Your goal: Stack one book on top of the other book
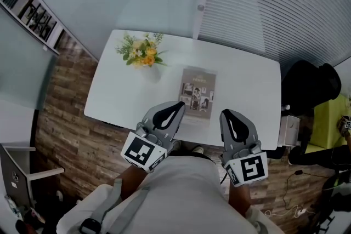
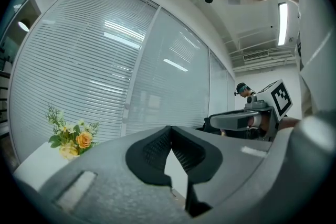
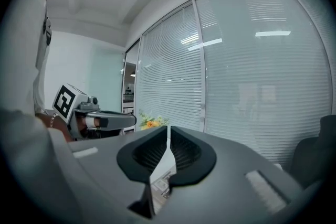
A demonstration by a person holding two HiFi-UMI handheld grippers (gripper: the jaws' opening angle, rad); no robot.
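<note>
A flat, rectangular book [image 1: 197, 90] lies on the smooth, white, round-cornered surface [image 1: 247, 85]. Near the book's closest edge, the grey left fingers [image 1: 155, 112] and right fingers [image 1: 245, 127] hover, both pairs closed tight, ribbed inside, gripping nothing.

The right half of the table [image 1: 249, 85] is lying bare, leaving open passage from the near edge; the book [image 1: 197, 93] is lying in the middle, by the near edge; the flowers [image 1: 141, 52] are standing at the far left corner, well apart from the book; the blinds [image 1: 263, 3] are closing off the far side.
</note>
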